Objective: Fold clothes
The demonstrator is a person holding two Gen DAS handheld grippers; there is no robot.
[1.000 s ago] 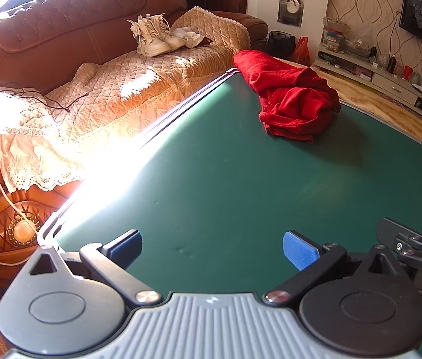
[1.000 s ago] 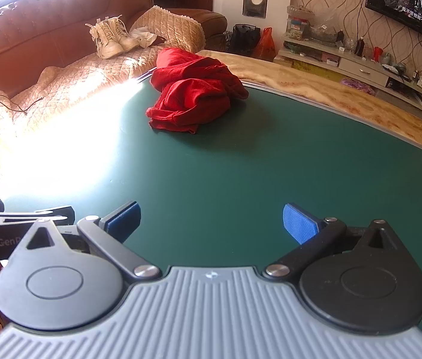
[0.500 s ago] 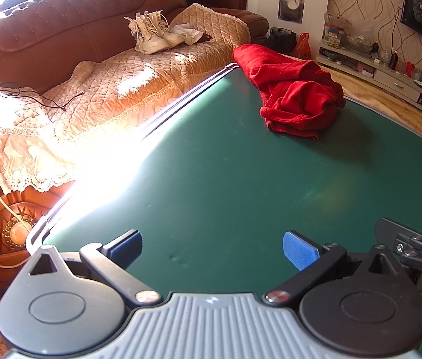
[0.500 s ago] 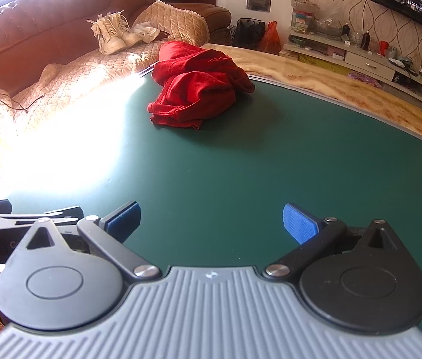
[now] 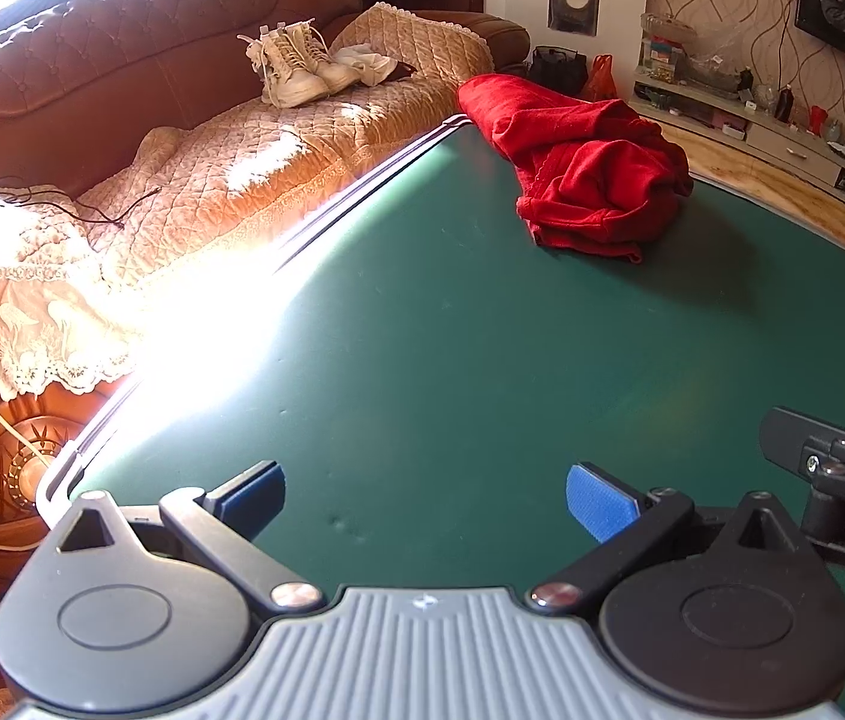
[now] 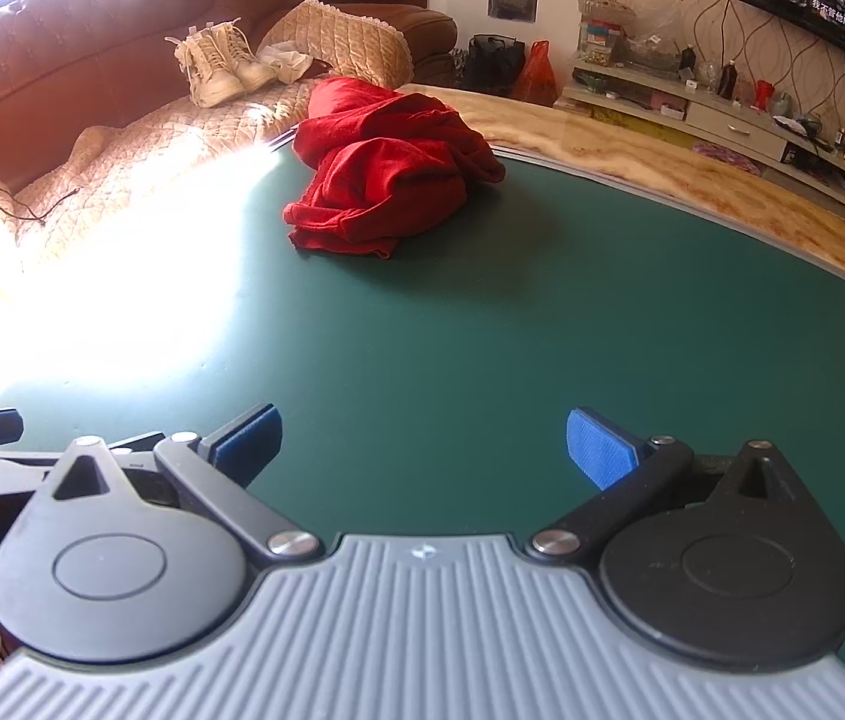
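Observation:
A crumpled red garment (image 5: 590, 180) (image 6: 386, 180) lies in a heap near the far left corner of the green table (image 5: 482, 372) (image 6: 512, 330). My left gripper (image 5: 425, 501) hovers over the near part of the table, open, nothing between its blue pads (image 5: 599, 507). My right gripper (image 6: 422, 441) is open too, beside the left one, well short of the garment. Part of the right gripper shows at the right edge of the left wrist view, and part of the left gripper at the left edge of the right wrist view.
A brown leather sofa (image 5: 92, 90) with a quilted cover and a pair of white boots (image 5: 296, 69) runs along the table's left side. Strong sun glare washes out the table's left edge (image 5: 200, 360). A wooden floor and a low TV cabinet (image 6: 722, 120) lie beyond.
Both grippers have moved forward over the table toward the red garment, which looks a little larger and nearer. Both stayed open.

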